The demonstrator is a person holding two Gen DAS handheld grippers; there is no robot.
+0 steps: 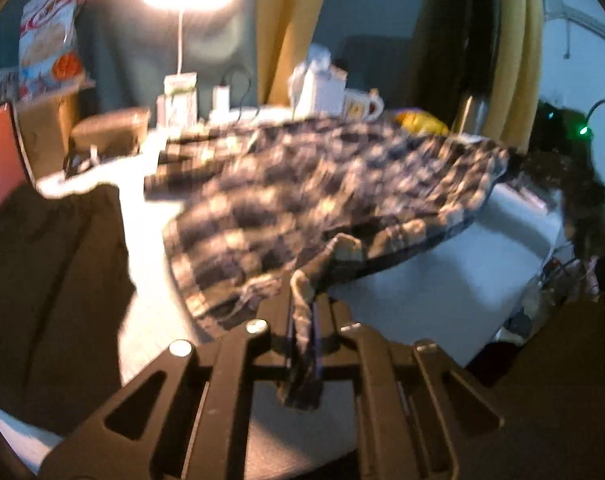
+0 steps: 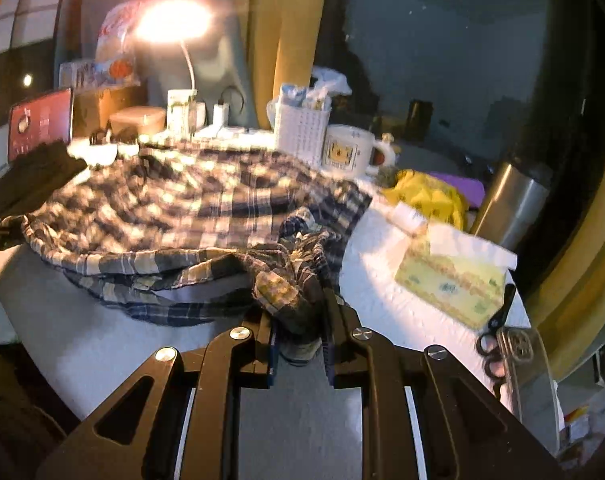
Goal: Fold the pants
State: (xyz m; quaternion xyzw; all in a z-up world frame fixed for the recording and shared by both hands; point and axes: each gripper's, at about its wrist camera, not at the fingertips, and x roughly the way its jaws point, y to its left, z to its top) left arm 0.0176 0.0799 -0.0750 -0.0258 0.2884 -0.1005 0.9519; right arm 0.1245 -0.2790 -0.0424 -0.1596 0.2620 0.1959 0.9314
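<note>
Pants (image 2: 190,204) spread ahead on the table, edges pinched in left gripper (image 1: 302,320) and right gripper (image 2: 300,320).

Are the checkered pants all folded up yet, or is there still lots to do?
Not yet. Done so far: the plaid pants are spread on the white table, and both grippers have a hold. In hand: the left gripper pinches one bit of the near edge and the right gripper clamps a bunched bit, lifting that edge. Left: no neat fold shows, so the folding and smoothing remain.
</note>
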